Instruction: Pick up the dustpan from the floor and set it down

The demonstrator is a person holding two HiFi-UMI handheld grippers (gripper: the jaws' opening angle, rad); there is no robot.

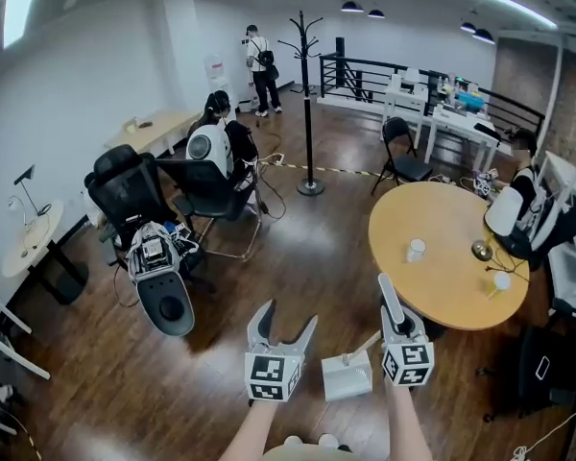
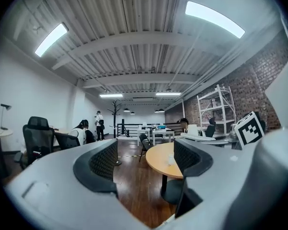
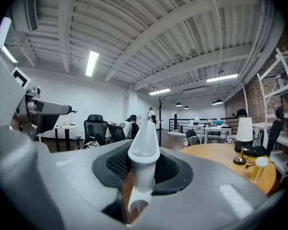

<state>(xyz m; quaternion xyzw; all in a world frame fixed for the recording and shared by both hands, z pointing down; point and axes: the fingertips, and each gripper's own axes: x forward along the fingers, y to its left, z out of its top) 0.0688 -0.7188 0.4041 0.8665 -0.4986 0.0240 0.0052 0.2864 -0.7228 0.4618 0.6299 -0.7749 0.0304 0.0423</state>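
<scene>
Pinching the dustpan (image 1: pixel 347 376) by its white handle (image 3: pixel 144 150) in the right gripper (image 1: pixel 394 307), lifted clear of the floor (image 1: pixel 298 257) near the round table (image 1: pixel 442 253) edge for setting down; keeping the left gripper (image 1: pixel 290 317) spread, empty, aside.

The head view is looking steeply down onto the dark wooden floor (image 1: pixel 298 248), left gripper (image 1: pixel 290 313) and right gripper (image 1: pixel 388 291) close at its lower edge. Each gripper view is facing level along its own jaws, the right with a white plastic dustpan handle (image 3: pixel 143 147) at its lens. All three are sharing the round light-wood table (image 1: pixel 442 257) and black coat stand (image 1: pixel 307 94).
</scene>
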